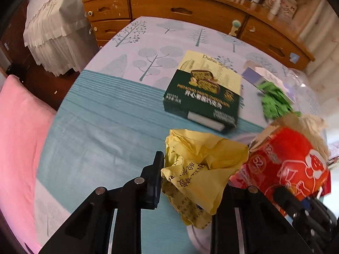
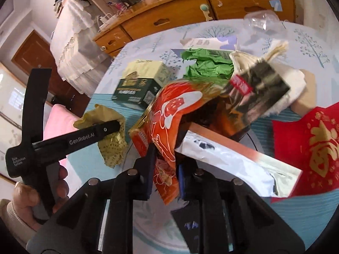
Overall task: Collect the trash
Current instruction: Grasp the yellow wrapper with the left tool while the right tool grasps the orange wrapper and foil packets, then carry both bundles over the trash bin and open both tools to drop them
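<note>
Pink fabric (image 1: 19, 131) fills the left edge of our left wrist view, beside a table under a teal-and-tree-print cloth (image 1: 101, 127). On that cloth, past our left gripper (image 1: 190, 180), we see a dark green box (image 1: 201, 99) lying flat, well apart from the fingers. Our left gripper is clamped on a crumpled yellow paper (image 1: 201, 165); the left pad presses its side, while the right pad is hidden behind the paper. Just right of the paper sits a red snack bag (image 1: 292, 165), with a crumpled green paper (image 1: 273, 101) beyond it.

In our right wrist view a hand (image 2: 27, 196) at the far left grips the handle of the left gripper (image 2: 114, 128), whose tip rests in the yellow paper (image 2: 110, 148). Right of that, our right gripper (image 2: 167, 169) is pinched on the lower edge of the red bag (image 2: 167, 127), the pads tight against both faces. The green box (image 2: 135, 86) and green paper (image 2: 207, 65) lie behind the bag. Further right we see a silver-lined wrapper (image 2: 233, 160), a dark printed packet (image 2: 258, 91) tilted above it, and a red envelope (image 2: 313, 148) with gold print at the right edge. A clear plastic piece (image 2: 260, 21) lies near the wooden drawers (image 2: 180, 21) at the back.
</note>
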`<state>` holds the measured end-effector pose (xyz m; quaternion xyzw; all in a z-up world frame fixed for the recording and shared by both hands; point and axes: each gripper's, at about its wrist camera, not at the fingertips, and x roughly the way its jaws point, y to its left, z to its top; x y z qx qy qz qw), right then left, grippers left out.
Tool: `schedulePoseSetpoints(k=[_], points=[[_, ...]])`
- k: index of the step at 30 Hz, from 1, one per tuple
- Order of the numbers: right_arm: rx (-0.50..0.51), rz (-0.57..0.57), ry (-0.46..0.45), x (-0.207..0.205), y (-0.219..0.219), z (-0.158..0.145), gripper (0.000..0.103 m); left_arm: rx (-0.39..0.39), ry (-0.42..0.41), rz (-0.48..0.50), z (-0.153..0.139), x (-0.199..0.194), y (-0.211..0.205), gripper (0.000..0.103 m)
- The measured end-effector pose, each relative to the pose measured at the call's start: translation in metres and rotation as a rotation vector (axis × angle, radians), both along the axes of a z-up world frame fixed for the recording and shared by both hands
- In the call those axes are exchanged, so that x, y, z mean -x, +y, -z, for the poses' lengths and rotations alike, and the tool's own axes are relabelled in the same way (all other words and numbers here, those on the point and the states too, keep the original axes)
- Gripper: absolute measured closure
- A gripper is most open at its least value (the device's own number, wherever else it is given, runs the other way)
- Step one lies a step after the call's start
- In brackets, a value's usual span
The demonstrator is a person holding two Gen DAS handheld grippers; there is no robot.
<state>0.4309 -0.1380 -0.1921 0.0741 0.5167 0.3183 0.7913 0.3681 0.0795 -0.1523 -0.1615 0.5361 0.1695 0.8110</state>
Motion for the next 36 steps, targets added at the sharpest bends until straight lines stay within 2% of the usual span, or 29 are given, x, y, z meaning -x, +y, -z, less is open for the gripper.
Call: schedulePoseSetpoints(k=[7,11,16,21,27,32,36], points=[[0.006,-0.03,-0.027,0.046,-0.015,-0.029,0.088,0.02,-0.038,0.013,-0.038,0.072,-0.014,0.079],[0.032,-0.045,-0.065,0.087,-0.022,-0.047,0.088,0.019,-0.069,0.044,-0.063,0.132,-0.022,0.079],[0.061,-0.059,-0.083,0.156,-0.021,-0.062,0.088,0.026,-0.092,0.091,-0.083,0.213,-0.027,0.079],[0.084,-0.047,-0.106,0.237,-0.015,-0.074,0.088,0.017,-0.114,0.181,-0.098,0.304,-0.035,0.079],[0.097,0.005,-0.148,0.355,-0.016,-0.085,0.088,0.008,-0.108,0.283,-0.098,0.407,-0.043,0.079],[0.145,-0.007,-0.083,0.447,-0.018,-0.067,0.088,0.032,-0.06,0.326,-0.083,0.47,-0.051,0.079],[0.199,-0.005,-0.004,0.49,-0.031,-0.046,0.088,0.054,-0.002,0.359,-0.056,0.509,-0.065,0.079]])
